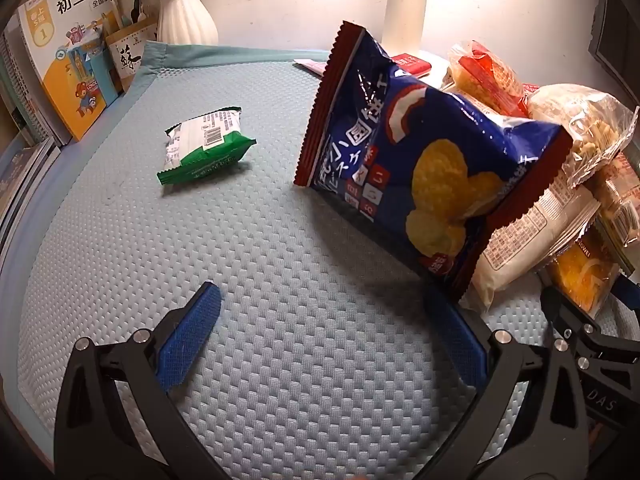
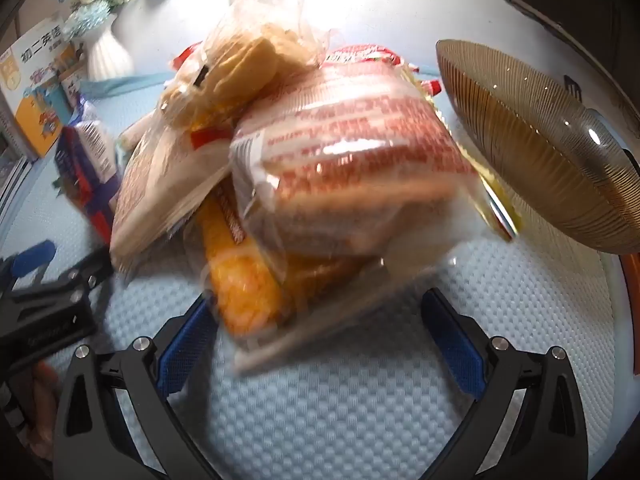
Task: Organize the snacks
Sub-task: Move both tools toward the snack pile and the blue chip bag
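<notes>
In the left wrist view, my left gripper (image 1: 326, 320) is open over the blue-grey mat, with nothing between its blue pads. A blue chip bag (image 1: 420, 160) leans tilted on a heap of snack packets (image 1: 560, 160) just beyond the right finger. A small green and white packet (image 1: 204, 146) lies alone at far left. In the right wrist view, my right gripper (image 2: 320, 336) is open, facing the same heap (image 2: 340, 160). A blurred orange packet (image 2: 244, 292) at the heap's bottom reaches in beside the left finger (image 2: 184, 340); I cannot tell if it touches.
An amber ribbed glass bowl (image 2: 540, 140) stands tilted in view at the right of the heap. Books (image 1: 68, 60), a white vase (image 1: 184, 12) and a paper roll (image 1: 404, 8) line the back wall. The textured mat (image 1: 280, 240) covers the table. The left gripper (image 2: 44, 280) shows at left.
</notes>
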A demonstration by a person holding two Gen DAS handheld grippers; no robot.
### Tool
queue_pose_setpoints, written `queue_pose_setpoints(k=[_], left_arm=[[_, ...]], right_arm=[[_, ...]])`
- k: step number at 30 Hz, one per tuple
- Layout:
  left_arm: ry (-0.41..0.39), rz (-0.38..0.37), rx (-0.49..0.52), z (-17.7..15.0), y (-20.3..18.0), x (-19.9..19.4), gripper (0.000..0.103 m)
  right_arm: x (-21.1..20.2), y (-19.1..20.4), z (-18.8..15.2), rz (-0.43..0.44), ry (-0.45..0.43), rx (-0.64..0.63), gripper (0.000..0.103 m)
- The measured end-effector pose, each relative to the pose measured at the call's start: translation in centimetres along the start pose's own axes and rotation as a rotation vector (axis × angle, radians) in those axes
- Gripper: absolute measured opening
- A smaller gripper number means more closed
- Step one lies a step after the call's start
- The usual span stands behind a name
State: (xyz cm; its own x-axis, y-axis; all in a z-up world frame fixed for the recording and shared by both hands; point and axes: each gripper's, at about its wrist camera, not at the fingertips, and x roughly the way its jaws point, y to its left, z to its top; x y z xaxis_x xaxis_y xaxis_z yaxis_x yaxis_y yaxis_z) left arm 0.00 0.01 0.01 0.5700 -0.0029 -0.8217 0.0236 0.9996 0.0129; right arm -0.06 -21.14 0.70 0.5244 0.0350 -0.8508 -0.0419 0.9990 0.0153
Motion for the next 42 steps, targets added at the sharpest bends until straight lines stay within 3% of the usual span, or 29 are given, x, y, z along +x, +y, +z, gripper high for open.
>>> queue_pose_setpoints(k=[3,10,17,20,21,25,31,36,42], left_arm=[[0.013,0.009,-0.004,-0.1,-0.1,-0.2,0.100],[-0.013,-0.061,0.039,-2.8,-0.2,-3.1,0.100],[-0.185,-0.074,0.027,-2.8,0.3,-7.2,0.100],[-0.237,-0.043,0.042,-1.7,0.2,-7.2,0.100],[-0.250,-0.032,0.046,-1.4,0.2,-7.2,0.100],[-0.277,0.038,0.054,-1.6,-0.4,-5.7,0.100],[-0.305,0.052,0.063,-2.2,-0.7,-6.2,0.100],[-0.279,0.000,0.001,-2.0,0.7,-5.9,0.100],[-0.290,0.034,0.041,-2.1,-0.4,-5.8,0.100]], right_arm=[[-0.7,-0.2,-0.7,0.040,0.037,-0.060,0.098],[-3.4,-0.6,-4.2,0.075,-0.018,-0.122,0.098],[-8.2,-1.1,-2.8,0.051,-0.323,-0.084,0.098],[-8.5,-0.8,-3.6,-0.057,-0.584,-0.070,0.098],[-8.2,0.4,-3.4,-0.086,-0.610,-0.087,0.098],[-7.6,2.9,-3.9,-0.164,-0.603,-0.171,0.098],[-6.1,3.4,-3.8,-0.175,-0.482,-0.244,0.098],[-6.6,2.4,-4.7,-0.190,-0.510,-0.219,0.098],[-7.0,1.1,-4.3,-0.182,-0.501,-0.153,0.098]])
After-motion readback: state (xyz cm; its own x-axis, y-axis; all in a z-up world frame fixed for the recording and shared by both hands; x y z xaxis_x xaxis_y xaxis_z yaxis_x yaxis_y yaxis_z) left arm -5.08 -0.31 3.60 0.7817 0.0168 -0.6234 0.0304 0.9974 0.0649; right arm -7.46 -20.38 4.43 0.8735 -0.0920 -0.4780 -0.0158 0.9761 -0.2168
